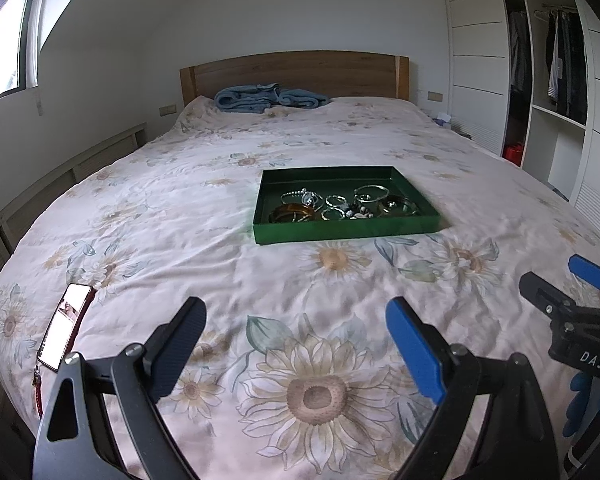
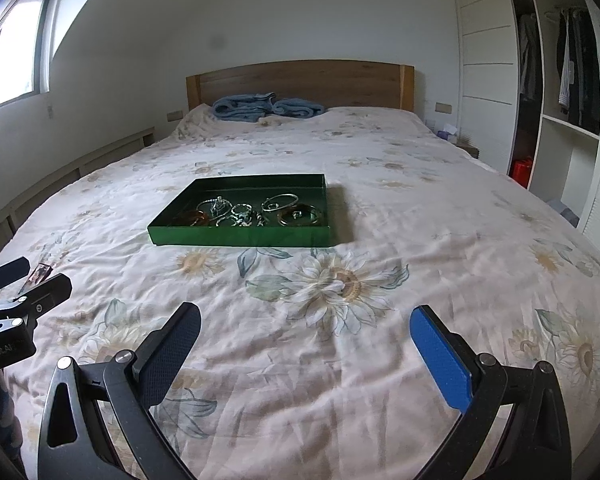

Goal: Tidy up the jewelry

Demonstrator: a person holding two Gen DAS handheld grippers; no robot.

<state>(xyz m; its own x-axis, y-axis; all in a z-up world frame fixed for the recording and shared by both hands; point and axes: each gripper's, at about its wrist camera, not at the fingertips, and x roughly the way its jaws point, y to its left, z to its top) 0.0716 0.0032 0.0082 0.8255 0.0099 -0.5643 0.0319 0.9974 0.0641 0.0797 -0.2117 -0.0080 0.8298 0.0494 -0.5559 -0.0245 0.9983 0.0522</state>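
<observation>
A shallow green tray (image 1: 340, 232) sits mid-bed and holds a tangle of jewelry (image 1: 340, 204): silver bangles, rings, a chain and amber bracelets. It also shows in the right wrist view (image 2: 236, 237), with the jewelry (image 2: 256, 212) inside. My left gripper (image 1: 296, 312) is open and empty, above the bedspread well short of the tray. My right gripper (image 2: 306, 318) is open and empty too, also short of the tray. The right gripper shows at the right edge of the left wrist view (image 1: 560, 284); the left gripper shows at the left edge of the right wrist view (image 2: 28, 274).
A phone (image 1: 66, 326) in a red case lies near the bed's left edge. A folded blue blanket (image 1: 268, 98) lies by the wooden headboard (image 1: 296, 68). An open wardrobe (image 1: 548, 60) with hanging clothes stands to the right. The floral bedspread (image 1: 220, 208) surrounds the tray.
</observation>
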